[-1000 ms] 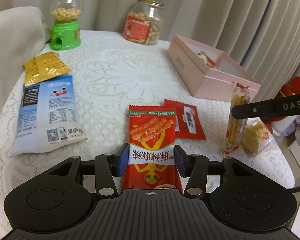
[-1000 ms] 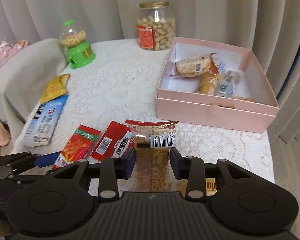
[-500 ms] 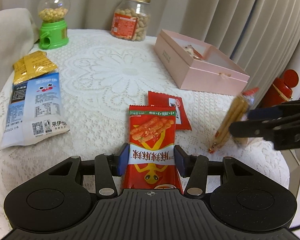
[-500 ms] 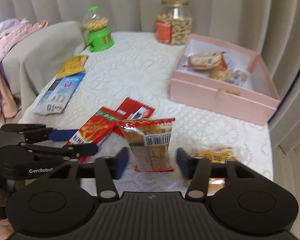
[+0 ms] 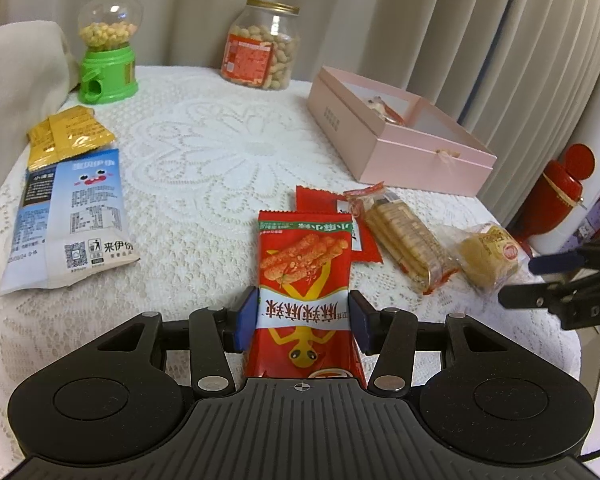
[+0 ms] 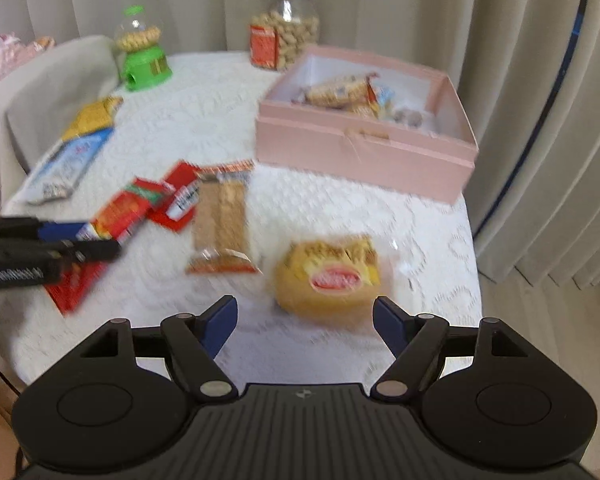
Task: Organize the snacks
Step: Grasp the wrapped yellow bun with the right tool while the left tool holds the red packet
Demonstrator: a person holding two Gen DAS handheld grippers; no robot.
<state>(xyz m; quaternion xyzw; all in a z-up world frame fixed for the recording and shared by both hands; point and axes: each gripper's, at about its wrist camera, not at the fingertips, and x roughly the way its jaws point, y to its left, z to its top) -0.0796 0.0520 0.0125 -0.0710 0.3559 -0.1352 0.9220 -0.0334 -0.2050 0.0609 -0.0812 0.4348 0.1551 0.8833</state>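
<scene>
From your left wrist camera, the left gripper [image 5: 302, 320] is clamped on the tall red foil packet of spicy sticks [image 5: 303, 280], its blue pads pressing both long edges low on the pack. The packet's top lies over a smaller flat red sachet [image 5: 320, 204] on the white lace tablecloth [image 5: 204, 168]. If this pack is bound for the open pink cardboard box [image 5: 396, 148] at the far right, lift it straight up first so it does not drag the sachet along, then carry it over the near wall before you let go. Just right of the sachet lie a clear-wrapped stack of tan biscuits [image 5: 404, 240] and a round yellow cake in clear film [image 5: 488, 256], with your right gripper's dark fingers [image 5: 540, 296] close beside the cake; keep the two tools from crossing.

From your right wrist camera, which is smeared by motion, the right gripper [image 6: 305, 320] holds nothing and its jaws are opening. The round cake [image 6: 328, 280] sits just ahead, roughly centred between them, and the biscuit stack [image 6: 220, 224] lies free to its left. I judge the cake your next pick: settle the hand, straddle the cake's widest part and close gently, since soft cake will likely crush. The box [image 6: 360, 144] already holds several wrapped snacks; aim for its bare right side.
</scene>
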